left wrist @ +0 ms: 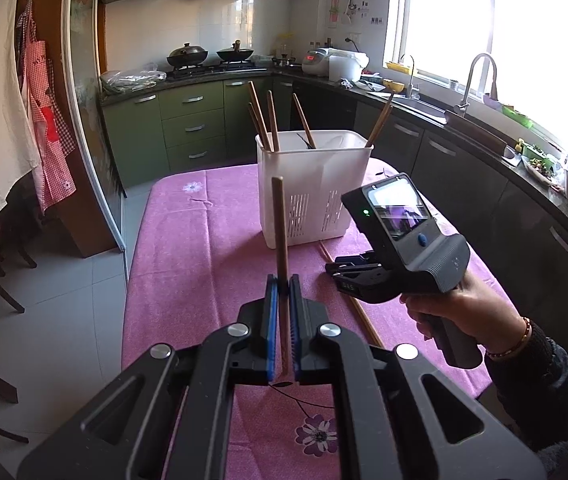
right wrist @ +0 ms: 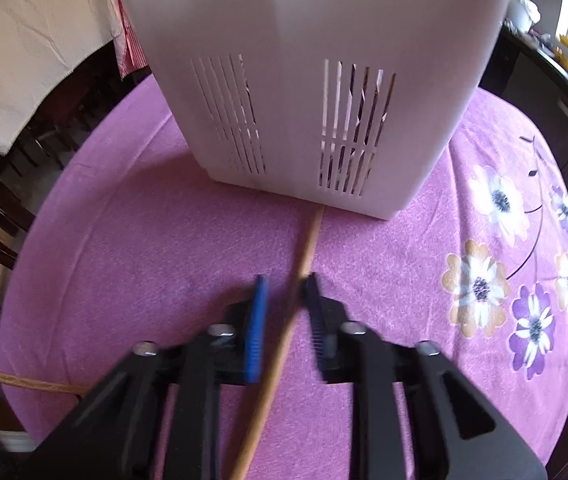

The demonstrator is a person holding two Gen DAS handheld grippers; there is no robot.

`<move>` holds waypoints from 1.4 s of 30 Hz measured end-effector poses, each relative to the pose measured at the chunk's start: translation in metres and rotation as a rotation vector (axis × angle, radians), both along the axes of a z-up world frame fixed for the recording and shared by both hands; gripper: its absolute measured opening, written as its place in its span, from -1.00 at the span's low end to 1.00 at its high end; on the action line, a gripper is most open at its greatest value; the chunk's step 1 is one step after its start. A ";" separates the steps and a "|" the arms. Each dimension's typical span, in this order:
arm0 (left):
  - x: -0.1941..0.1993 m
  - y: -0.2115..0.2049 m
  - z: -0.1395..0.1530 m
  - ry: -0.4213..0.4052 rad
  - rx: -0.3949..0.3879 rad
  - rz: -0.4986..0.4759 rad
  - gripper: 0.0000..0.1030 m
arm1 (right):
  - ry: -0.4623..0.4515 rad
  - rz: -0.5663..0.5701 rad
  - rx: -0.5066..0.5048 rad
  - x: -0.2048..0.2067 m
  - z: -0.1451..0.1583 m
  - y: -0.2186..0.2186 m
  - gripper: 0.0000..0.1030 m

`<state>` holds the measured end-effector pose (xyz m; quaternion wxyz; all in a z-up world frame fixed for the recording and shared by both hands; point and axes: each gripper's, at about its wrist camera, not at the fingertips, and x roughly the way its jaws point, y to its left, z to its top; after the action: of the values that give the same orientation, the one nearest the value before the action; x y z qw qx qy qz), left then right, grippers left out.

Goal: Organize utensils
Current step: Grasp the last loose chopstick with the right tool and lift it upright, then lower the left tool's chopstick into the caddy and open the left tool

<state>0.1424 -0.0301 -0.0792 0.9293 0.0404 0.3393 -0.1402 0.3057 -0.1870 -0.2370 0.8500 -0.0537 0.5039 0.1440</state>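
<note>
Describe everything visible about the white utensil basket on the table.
The white utensil basket is a tall, rectangular, open-topped holder that looks like matte plastic, with two panels of vertical drainage slots low on its near wall. It stands upright on the pink floral tablecloth. Several brown chopsticks lean inside, sticking out above the rim. Another chopstick on the table ends right at its base; whether it touches is unclear.

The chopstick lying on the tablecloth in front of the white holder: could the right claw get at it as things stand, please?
Probably yes. The chopstick lies flat between the open right claw, nothing covering it, and the white holder stands beyond its far tip.
</note>
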 end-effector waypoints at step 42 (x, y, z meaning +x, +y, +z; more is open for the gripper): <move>0.002 -0.009 0.015 -0.008 0.036 -0.007 -0.89 | -0.445 -0.031 0.256 -0.181 0.142 -0.116 -0.87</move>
<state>0.1448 -0.0390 -0.0644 0.9292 0.0589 0.3380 -0.1370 0.1242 -0.3033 -0.0953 0.9419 0.0315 0.2827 0.1784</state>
